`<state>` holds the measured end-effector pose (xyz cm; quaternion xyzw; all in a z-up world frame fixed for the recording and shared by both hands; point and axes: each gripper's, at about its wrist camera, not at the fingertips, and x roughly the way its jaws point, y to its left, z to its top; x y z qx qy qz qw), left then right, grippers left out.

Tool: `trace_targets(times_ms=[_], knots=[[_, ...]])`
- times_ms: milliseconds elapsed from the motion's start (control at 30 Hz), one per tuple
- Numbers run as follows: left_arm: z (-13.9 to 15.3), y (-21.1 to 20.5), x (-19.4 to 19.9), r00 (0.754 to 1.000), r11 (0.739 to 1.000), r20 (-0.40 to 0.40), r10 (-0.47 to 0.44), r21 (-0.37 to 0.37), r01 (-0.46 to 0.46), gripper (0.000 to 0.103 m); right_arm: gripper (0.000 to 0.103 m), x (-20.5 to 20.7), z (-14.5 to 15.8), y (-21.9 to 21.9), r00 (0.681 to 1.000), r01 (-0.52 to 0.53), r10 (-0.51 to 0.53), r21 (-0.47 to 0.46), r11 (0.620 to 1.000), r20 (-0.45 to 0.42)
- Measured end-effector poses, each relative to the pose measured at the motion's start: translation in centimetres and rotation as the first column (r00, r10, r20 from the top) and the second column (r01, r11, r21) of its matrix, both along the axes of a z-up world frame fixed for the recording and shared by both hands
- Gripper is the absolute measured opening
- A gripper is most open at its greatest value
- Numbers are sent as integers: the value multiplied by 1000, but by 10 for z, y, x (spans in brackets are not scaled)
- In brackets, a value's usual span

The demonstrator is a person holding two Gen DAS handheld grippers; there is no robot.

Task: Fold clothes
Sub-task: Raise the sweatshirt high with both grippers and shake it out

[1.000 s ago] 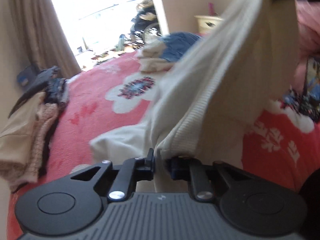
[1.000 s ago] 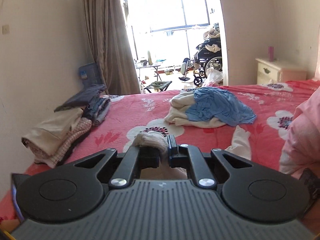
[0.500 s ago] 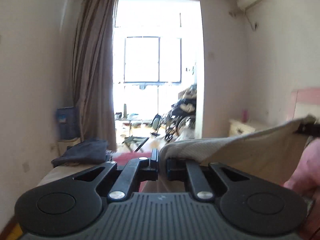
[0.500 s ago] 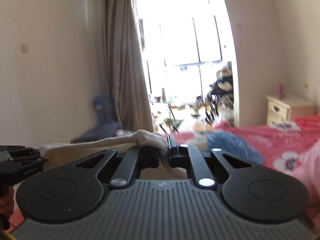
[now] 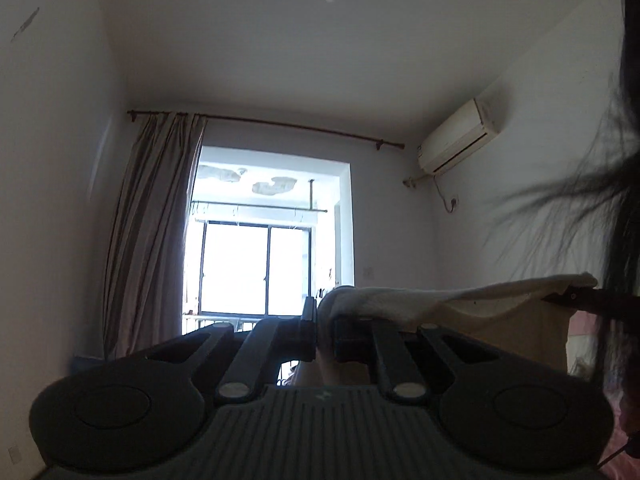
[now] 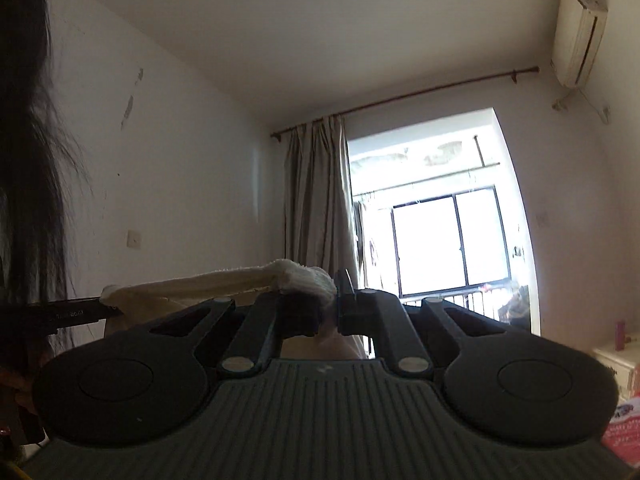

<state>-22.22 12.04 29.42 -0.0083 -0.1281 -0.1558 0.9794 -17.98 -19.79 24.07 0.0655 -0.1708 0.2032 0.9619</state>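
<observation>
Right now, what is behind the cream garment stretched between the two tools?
Behind the cream garment: a bright window, a curtain and a wall air conditioner. Beneath it nothing can be seen; the left tool and right tool block that.

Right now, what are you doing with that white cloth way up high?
A person is folding clothes with a gripper in each hand. The left gripper and the right gripper each pinch one end of the cloth, jaws shut on it. It hangs stretched between them, held up toward the ceiling.
</observation>
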Motion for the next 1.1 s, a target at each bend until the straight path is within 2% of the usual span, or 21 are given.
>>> trace_targets(times_ms=[133,233,367,467,600,800,933,1033,1100], knots=[[15,-4,-5,999,999,18,-39,-22,40,8,6,-11,12,-12,998,-31,30,27,999,49],[9,-5,12,999,999,-13,-38,-22,37,8,6,-9,11,-19,998,-37,34,41,998,60],[-21,-4,63,993,1000,-116,3,-9,-4,8,6,18,-5,-24,1000,-18,18,41,999,4],[-55,-2,110,976,1000,-215,22,7,-21,8,6,54,-26,-22,997,26,-25,16,1000,-75],[-112,-9,185,928,998,-368,53,36,-42,8,6,125,-67,-26,972,80,-85,-31,996,-218],[-199,-35,321,839,991,-529,125,105,-81,8,6,254,-148,-29,904,133,-171,-124,983,-391],[-253,-37,404,791,981,-584,184,161,-109,8,6,345,-199,-27,859,147,-215,-179,973,-464],[-301,-38,464,750,965,-616,241,233,-119,8,6,417,-241,-11,811,141,-243,-225,964,-532],[-335,-40,502,716,955,-644,271,273,-117,8,6,450,-276,3,771,128,-254,-248,960,-584]])
